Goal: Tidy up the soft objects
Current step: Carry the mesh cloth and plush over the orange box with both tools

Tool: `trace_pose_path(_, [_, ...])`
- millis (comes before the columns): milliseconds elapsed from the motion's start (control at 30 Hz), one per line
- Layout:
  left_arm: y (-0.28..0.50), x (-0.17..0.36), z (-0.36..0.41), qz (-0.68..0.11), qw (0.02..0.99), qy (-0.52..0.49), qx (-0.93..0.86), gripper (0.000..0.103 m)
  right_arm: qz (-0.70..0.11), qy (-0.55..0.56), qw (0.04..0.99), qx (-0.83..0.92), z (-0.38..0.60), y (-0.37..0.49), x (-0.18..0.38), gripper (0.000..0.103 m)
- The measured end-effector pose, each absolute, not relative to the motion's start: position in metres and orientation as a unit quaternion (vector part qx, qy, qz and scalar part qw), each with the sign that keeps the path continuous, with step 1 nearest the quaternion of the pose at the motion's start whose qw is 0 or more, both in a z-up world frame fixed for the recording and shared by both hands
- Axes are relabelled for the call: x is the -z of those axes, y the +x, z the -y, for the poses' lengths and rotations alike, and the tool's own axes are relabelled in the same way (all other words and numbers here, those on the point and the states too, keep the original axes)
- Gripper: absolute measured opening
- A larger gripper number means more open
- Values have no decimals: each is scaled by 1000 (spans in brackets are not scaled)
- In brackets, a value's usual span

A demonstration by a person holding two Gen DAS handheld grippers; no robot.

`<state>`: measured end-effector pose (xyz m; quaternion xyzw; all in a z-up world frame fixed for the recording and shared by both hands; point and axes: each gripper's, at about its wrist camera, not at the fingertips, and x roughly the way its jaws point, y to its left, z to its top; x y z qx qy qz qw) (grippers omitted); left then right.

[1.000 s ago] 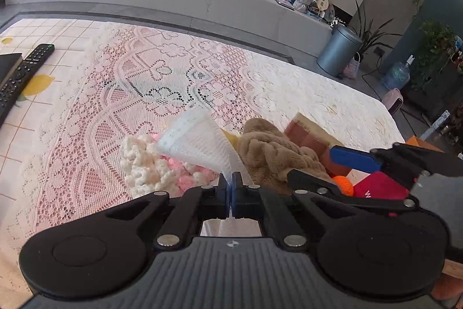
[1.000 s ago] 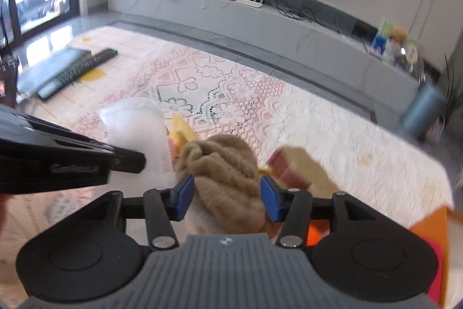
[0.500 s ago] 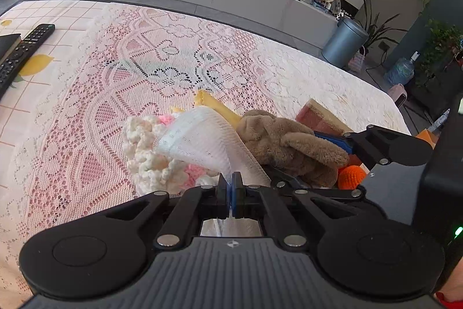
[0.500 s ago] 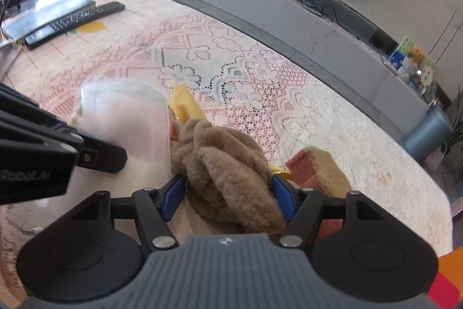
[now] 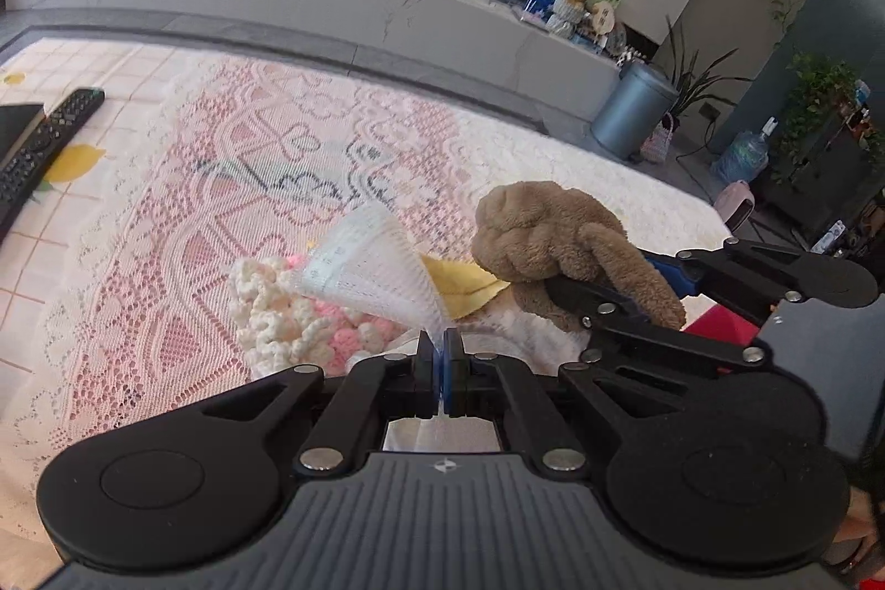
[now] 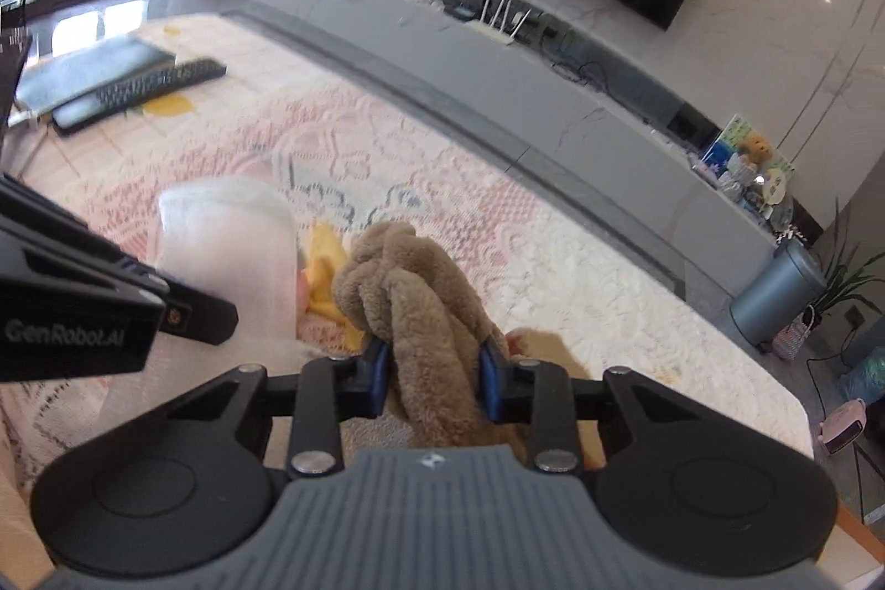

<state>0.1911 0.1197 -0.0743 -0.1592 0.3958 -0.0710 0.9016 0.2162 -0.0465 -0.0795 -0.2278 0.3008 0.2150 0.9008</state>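
My left gripper (image 5: 441, 346) is shut on the edge of a white mesh bag (image 5: 376, 269), which fans out above the lace tablecloth (image 5: 221, 181). To its right, my right gripper (image 6: 434, 377) is closing its jaws, and its blue pads squeeze a brown plush toy (image 6: 409, 275) held up off the cloth. From the left wrist the plush (image 5: 547, 230) bulges out beyond the right gripper's fingers (image 5: 586, 294). A white and pink knitted piece (image 5: 276, 313) and a yellow item (image 5: 459, 286) lie under the mesh. The mesh bag (image 6: 227, 236) also shows blurred in the right wrist view.
A remote (image 5: 44, 142) and a flat black device (image 6: 83, 70) lie at the table's far left. A red item (image 5: 719, 322) sits behind the right gripper. Beyond the table are a long grey TV bench (image 6: 553, 92) and a metal bin (image 5: 630, 109).
The right gripper's jaws narrowed around the brown plush toy and raised it off the cloth. The left gripper kept its hold on the mesh bag.
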Motion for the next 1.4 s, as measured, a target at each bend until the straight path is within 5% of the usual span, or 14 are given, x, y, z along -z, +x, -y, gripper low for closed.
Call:
trace_pose_path(733, [94,-32,-29,-300,925,-112,204,1,-284,-21,944,-164,209,84,-39,32])
trace_pose_path(1100, [155,-48,90,-298,890,-86,333,1,-293,8,955,-44,343,78,-58,32])
trace_pose_path(1400, [236,-4,197,-349,862,-30,367,1,-354,44,934,10,425,142,-28,33])
